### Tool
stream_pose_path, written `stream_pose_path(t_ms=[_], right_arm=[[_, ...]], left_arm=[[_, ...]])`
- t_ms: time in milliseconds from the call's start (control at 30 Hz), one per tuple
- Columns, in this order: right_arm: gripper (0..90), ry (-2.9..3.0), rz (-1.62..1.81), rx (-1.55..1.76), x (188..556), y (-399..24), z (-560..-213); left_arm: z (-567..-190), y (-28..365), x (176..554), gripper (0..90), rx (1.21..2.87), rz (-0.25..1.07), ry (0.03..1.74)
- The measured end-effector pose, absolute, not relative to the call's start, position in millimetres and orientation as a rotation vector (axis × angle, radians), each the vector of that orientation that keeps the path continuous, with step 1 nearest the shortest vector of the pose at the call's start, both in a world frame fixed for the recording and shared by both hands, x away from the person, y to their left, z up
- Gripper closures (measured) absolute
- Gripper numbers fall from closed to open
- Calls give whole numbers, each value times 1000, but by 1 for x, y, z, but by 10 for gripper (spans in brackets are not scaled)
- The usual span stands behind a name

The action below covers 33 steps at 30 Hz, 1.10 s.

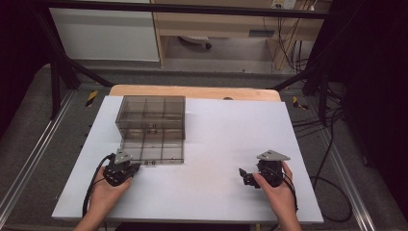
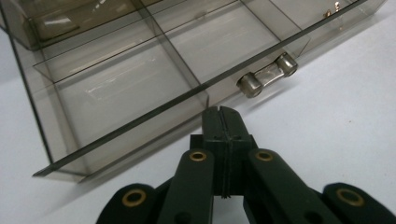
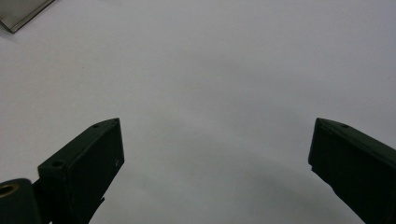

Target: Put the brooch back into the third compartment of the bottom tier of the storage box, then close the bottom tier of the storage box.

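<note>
We held the left gripper (image 2: 223,112), jaws pressed together, just under the clear box (image 1: 152,129) at left; the right gripper (image 1: 246,174), jaws spread, sat far right

Dim room, soft overhead light, faint shadows, glare on clear box (image 2: 140,70), grainy close-ups
</note>
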State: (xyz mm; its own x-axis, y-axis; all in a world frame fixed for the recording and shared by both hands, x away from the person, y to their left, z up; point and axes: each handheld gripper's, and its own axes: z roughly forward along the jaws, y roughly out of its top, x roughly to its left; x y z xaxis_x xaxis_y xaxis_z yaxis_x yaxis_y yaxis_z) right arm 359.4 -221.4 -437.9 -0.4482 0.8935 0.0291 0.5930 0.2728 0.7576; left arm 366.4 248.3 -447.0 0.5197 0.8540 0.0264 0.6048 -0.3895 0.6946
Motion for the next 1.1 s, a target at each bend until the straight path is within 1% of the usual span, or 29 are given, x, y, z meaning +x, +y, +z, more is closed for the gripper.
stream_pose_path(t_ms=[200, 467, 567, 1100], right_arm=[[42, 2141, 1006, 1358, 361, -222, -439], [42, 2162, 981, 1341, 363, -219, -441], [42, 2168, 973, 1339, 363, -218, -441], [42, 2175, 965, 1322, 364, -215, -441]], left_arm=[[-448, 243, 370, 900, 2114, 503, 1192], [-451, 241, 366, 900, 2092, 543, 1181], [-451, 243, 367, 900, 2068, 514, 1190], [-452, 243, 371, 900, 2051, 512, 1171]])
